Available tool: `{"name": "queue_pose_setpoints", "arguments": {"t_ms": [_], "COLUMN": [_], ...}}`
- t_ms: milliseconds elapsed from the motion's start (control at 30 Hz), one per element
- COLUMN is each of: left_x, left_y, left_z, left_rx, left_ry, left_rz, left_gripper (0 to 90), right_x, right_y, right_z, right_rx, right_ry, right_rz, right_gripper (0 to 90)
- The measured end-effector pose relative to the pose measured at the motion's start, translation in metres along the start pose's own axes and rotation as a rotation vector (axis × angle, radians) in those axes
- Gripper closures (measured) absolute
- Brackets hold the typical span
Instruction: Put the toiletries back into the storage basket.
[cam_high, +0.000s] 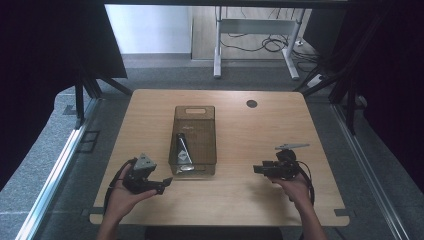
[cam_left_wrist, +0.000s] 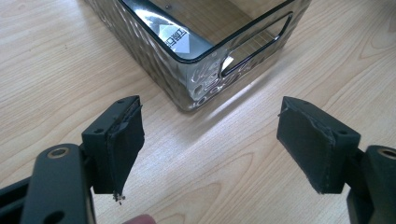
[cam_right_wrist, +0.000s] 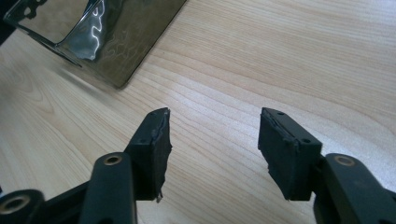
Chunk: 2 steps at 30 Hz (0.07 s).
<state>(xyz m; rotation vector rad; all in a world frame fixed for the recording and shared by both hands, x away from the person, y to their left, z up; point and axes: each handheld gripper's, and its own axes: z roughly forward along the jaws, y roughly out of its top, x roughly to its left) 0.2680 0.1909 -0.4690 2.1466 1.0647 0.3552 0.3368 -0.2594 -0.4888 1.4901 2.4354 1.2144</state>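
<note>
A smoky clear plastic bin (cam_high: 195, 109) stands lengthwise at the middle of the wooden table (cam_high: 250, 130). Inside it lies a dark flat packet (cam_high: 183, 150) with a white label, near the bin's front end. My left gripper (cam_high: 166, 182) hovers low at the bin's front left corner, open, with nothing between its jaws. In the left gripper view the gripper (cam_left_wrist: 210, 112) faces the bin's corner (cam_left_wrist: 187, 70) and handle slot, and the packet's label (cam_left_wrist: 175, 37) shows inside. My right gripper (cam_high: 257, 169) is to the right of the bin, open and empty. In the right gripper view the gripper (cam_right_wrist: 215, 116) hangs over bare wood, with the bin (cam_right_wrist: 116, 37) at upper left.
A dark round grommet (cam_high: 251, 103) sits in the table's far right part. The table's front edge lies just under the person's wrists. Beyond the table stand a white desk frame (cam_high: 255, 30) with cables, and black curtains hang on both sides.
</note>
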Motion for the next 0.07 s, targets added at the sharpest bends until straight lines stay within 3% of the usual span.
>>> {"name": "queue_pose_setpoints", "arguments": {"t_ms": [67], "left_x": [0.0007], "left_y": [-0.0002], "left_z": [-0.0006], "left_rx": [-0.002], "left_ry": [0.002], "left_rz": [0.000], "left_gripper": [23.0], "right_x": [0.0010], "right_y": [-0.0003], "right_z": [0.0015], "right_rx": [-0.001], "right_ry": [-0.016], "right_rz": [-0.015], "right_gripper": [40.9]}}
